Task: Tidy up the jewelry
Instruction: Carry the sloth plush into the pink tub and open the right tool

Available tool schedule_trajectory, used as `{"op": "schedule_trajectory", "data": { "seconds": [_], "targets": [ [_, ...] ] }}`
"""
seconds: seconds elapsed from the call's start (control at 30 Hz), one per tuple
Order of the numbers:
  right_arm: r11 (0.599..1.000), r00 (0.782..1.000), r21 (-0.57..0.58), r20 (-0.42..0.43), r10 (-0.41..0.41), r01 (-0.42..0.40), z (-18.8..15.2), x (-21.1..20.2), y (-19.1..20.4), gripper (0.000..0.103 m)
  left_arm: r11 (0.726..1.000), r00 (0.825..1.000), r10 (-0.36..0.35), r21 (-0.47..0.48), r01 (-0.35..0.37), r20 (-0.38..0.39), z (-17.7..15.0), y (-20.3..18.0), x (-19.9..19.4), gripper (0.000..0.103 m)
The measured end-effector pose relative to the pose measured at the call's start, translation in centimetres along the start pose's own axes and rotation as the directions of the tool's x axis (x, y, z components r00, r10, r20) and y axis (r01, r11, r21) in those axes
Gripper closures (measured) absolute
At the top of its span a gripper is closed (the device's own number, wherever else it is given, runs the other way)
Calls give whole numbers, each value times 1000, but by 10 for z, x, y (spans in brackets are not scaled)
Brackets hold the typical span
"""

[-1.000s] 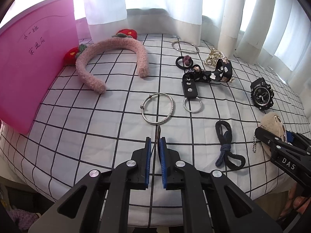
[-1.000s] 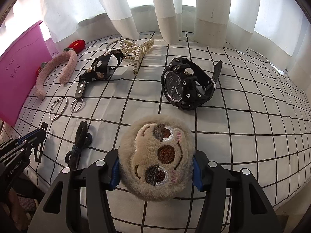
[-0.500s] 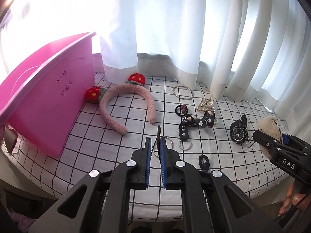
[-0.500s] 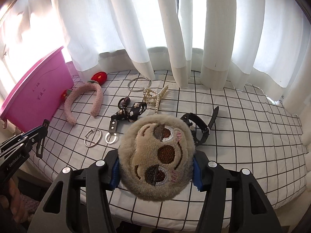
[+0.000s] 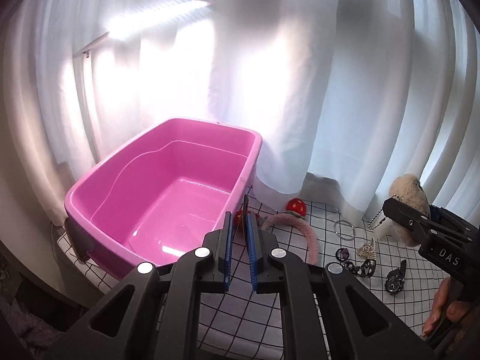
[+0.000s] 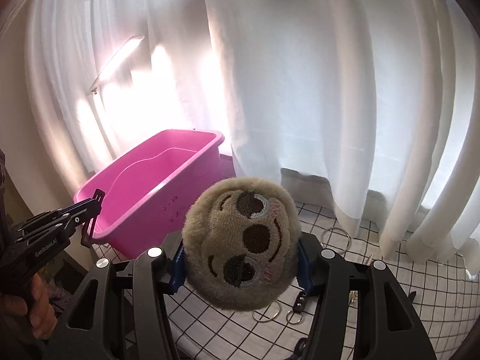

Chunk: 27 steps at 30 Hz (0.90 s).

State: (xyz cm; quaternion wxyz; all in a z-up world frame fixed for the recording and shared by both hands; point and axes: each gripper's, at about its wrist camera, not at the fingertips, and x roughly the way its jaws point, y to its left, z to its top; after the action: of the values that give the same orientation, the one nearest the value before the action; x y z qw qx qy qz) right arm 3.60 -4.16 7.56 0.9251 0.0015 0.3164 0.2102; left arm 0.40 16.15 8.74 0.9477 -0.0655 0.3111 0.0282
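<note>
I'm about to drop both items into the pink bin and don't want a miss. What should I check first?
1. Left gripper shut on the thin dark piece: ok.
2. Right gripper clamped on the sides of the plush keychain: ok.
3. Pink bin open, nothing seen inside: ok.
4. Right gripper over the bin: not ok. It is off to the bin's right, above the checked cloth.
5. Left gripper tips past the bin's rim: cannot tell.
</note>
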Motion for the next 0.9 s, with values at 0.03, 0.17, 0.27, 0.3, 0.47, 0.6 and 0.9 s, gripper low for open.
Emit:
{"op": "schedule_trajectory", "data": {
  "seconds": [0.03,0.17,0.27,0.3,0.47,0.6,0.9],
  "targets": [
    [1000,1000,-22,3,19,-19,10,9,10,48,1000,1000,13,-12,-13,4,5,11,1,93],
    [992,995,-86,-8,98,-98,47,50,50,48,995,998,63,-76,-61,28,26,55,7,93],
    [981,989,-122,-37,145,-149,68,84,76,48,989,994,103,-107,-98,39,44,86,16,93],
    [977,986,-134,-51,159,-164,73,96,86,48,988,993,117,-107,-113,34,48,94,21,93],
    [966,969,-149,-157,189,-213,94,160,116,48,981,987,138,-127,-148,-79,60,137,62,93],
    [958,947,-163,-257,191,-237,102,205,131,48,980,973,141,-116,-164,-184,53,159,92,93],
    [957,877,-162,-458,145,-242,92,282,141,48,982,924,98,-114,-150,-371,41,180,148,93]
  ]
}}
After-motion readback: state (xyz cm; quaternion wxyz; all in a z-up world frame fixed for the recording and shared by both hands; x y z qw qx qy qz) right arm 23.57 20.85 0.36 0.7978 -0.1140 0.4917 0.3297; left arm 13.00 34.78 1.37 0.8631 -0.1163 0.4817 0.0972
